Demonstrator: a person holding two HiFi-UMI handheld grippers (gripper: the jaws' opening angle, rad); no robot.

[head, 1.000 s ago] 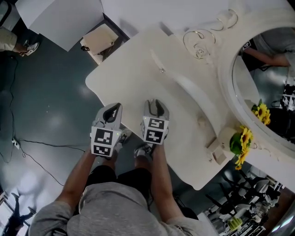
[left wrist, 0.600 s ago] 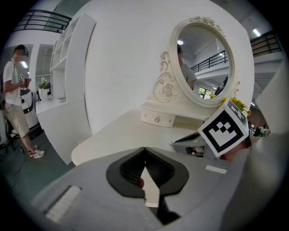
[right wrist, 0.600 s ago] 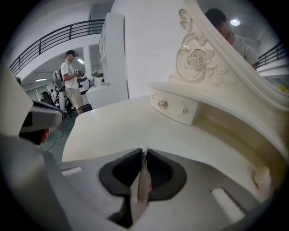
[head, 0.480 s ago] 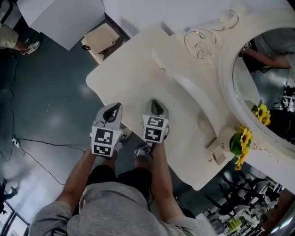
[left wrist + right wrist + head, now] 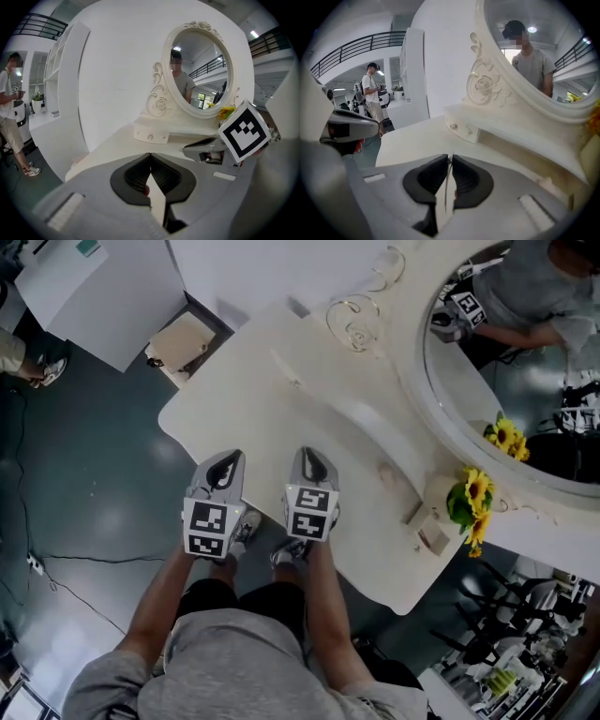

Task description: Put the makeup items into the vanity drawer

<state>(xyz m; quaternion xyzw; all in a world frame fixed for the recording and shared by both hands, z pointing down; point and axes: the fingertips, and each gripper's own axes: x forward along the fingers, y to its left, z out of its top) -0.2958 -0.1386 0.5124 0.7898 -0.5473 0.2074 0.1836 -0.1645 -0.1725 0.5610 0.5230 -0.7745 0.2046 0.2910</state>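
Note:
The cream vanity table [image 5: 262, 418] lies ahead of me, and its small drawer with round knobs [image 5: 151, 136] [image 5: 461, 127] sits shut under the oval mirror [image 5: 525, 362]. A small pinkish-beige item [image 5: 394, 474] lies on the top near the mirror base; I cannot tell what it is. My left gripper [image 5: 223, 470] [image 5: 150, 157] hovers at the table's near edge, shut and holding nothing. Beside it my right gripper [image 5: 312, 463] [image 5: 451, 159] is over the tabletop with its jaws drawn together and nothing between them.
A pot of sunflowers [image 5: 466, 498] and a small box [image 5: 427, 526] stand at the table's right end. A beige stool [image 5: 180, 338] and a white cabinet [image 5: 103, 287] stand beyond the far left corner. A person [image 5: 372, 93] stands by the shelves, and a cable [image 5: 56, 559] runs over the floor.
My right gripper's jaws went from open to shut with nothing in them. The head view swung, so the table and mirror now sit higher and further left.

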